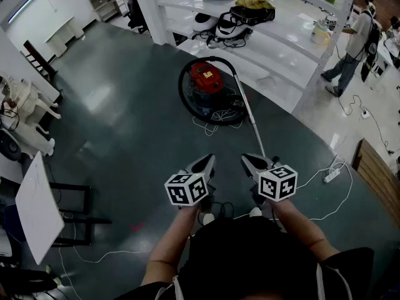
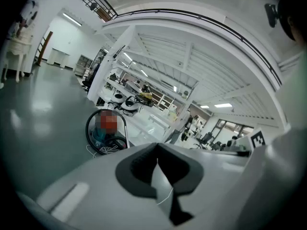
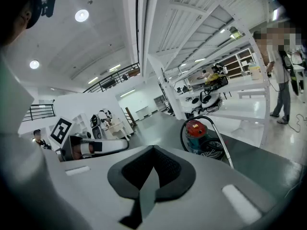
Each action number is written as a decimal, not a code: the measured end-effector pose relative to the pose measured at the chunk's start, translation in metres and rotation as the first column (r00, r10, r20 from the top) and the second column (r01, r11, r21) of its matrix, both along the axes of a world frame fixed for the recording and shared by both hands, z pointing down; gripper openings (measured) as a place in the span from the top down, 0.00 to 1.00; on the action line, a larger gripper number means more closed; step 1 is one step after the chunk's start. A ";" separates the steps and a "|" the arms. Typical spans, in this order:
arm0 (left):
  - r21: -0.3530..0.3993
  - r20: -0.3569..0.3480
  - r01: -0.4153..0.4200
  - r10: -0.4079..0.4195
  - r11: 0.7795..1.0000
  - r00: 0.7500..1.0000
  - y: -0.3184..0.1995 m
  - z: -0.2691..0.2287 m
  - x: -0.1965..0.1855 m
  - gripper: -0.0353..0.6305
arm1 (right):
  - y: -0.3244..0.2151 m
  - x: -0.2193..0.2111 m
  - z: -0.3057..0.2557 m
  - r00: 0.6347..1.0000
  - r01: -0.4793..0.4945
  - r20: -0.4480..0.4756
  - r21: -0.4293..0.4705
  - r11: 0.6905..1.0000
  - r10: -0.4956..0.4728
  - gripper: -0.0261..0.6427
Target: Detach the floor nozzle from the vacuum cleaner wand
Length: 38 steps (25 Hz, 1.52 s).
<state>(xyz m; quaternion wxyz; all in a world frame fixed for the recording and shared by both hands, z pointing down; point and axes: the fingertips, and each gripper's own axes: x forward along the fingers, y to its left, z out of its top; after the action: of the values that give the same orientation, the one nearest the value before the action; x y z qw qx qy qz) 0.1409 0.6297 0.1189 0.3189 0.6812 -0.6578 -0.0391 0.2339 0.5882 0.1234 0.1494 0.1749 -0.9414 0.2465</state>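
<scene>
A: Closest first: your left gripper (image 1: 208, 160) and right gripper (image 1: 248, 159) are held out in front of you, side by side. Each has its jaws pressed together with nothing between them, so you have hold of nothing yet.

B: Just past your right gripper, the near end of the wand (image 1: 251, 114) drops out of sight behind it. The floor nozzle should be down there on the floor (image 1: 125, 124), but I can't make it out. Find it before you reach.

A: The wand looks like a thin, stiff metal tube, smooth and probably slippery. I'd clamp one gripper on it just above the joint, squarely, so it can't roll in the pads.

B: Put the other on the nozzle's neck, not its flat foot. That part is likely hard plastic, light, and held by a friction fit or a catch. Expect it to let go with a jerk, so pull straight along the tube rather than bending it.

A: Farther off, the wand leans up toward the red canister (image 1: 205, 80), with the black hose (image 1: 182, 89) looped around it. That body is likely the heavy part, and it may roll toward you if you tug hard.
</scene>
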 end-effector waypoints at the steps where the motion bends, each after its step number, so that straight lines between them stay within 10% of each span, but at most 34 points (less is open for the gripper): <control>1: -0.003 -0.001 -0.007 0.007 1.000 1.000 -0.001 0.001 -0.001 0.94 | -0.001 -0.002 0.001 1.000 -0.003 -0.002 -0.001 1.000 0.003 0.97; 17: -0.017 -0.023 -0.111 0.111 0.994 0.994 0.007 0.005 -0.053 0.94 | 0.004 -0.061 -0.001 0.995 -0.091 0.034 -0.038 0.995 0.092 0.97; 27: -0.066 0.096 -0.276 0.282 0.959 0.955 0.036 0.036 -0.065 0.94 | 0.033 -0.099 0.015 0.995 -0.100 -0.005 -0.016 0.995 0.100 0.97; 38: -0.056 0.018 -0.144 0.145 0.988 0.989 -0.014 0.044 -0.119 0.94 | -0.031 -0.131 0.033 0.992 -0.119 -0.037 -0.036 0.992 0.118 0.97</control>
<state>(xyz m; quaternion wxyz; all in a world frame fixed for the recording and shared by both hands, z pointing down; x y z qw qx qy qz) 0.0221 0.6158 0.1627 0.3319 0.7187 -0.6109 0.0095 0.1028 0.5568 0.1569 0.1541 0.2318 -0.9218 0.2698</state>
